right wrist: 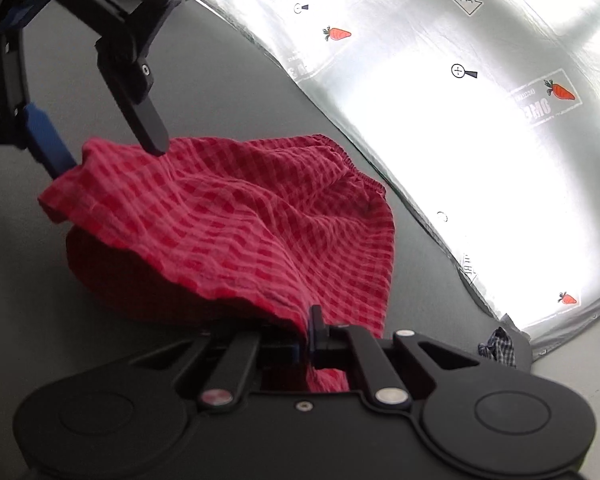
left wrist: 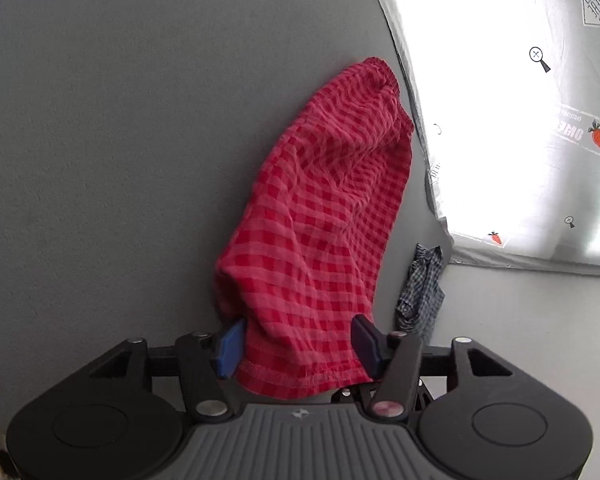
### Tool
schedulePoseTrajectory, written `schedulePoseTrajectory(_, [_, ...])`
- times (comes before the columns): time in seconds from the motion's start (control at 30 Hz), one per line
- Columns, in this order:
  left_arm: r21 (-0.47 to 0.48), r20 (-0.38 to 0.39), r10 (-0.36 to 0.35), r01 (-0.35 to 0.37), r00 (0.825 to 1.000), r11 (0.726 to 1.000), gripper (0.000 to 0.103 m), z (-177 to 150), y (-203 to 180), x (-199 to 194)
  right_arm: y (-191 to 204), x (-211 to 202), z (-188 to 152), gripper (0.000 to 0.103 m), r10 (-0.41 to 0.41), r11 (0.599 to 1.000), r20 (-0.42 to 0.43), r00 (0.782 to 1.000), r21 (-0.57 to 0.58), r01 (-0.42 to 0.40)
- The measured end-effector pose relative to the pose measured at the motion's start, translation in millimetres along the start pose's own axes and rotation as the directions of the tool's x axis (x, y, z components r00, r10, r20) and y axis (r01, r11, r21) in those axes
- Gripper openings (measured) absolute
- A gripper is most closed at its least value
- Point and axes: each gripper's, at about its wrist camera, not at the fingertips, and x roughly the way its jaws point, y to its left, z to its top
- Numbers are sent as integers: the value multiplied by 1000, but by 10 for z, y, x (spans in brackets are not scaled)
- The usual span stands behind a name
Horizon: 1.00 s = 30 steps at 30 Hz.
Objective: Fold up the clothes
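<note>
Red checked garment [left wrist: 320,220] between tools, dark plaid cloth [left wrist: 420,292] beside, silver sheet [left wrist: 500,120] behind

The red checked cloth [left wrist: 316,220] is hiding the pad faces of the left hand-held gripper [left wrist: 296,346]; the small blue checked garment [right wrist: 498,346] is showing too small to identify.

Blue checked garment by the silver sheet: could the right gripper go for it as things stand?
Probably not yet. The right gripper is shut on the red checked cloth, also held between the left gripper fingers. The blue checked garment lies uncovered nearby.
</note>
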Motion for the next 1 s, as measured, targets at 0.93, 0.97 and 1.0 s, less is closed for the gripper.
schedulePoseTrajectory(0.93, [-132, -27, -126, 122, 992, 984, 78, -50, 195, 582, -281, -206, 122, 4, 39, 986, 95, 995, 157, -54])
schedulePoseTrajectory(0.97, [-128, -11, -128, 125, 992, 984, 65, -46, 192, 544, -272, -203, 106, 4, 35, 988, 93, 995, 148, -48])
schedulePoseTrajectory(1.0, [-125, 11, -117, 117, 993, 985, 58, -37, 191, 492, -264, -200, 89, 4, 30, 990, 92, 995, 138, -43])
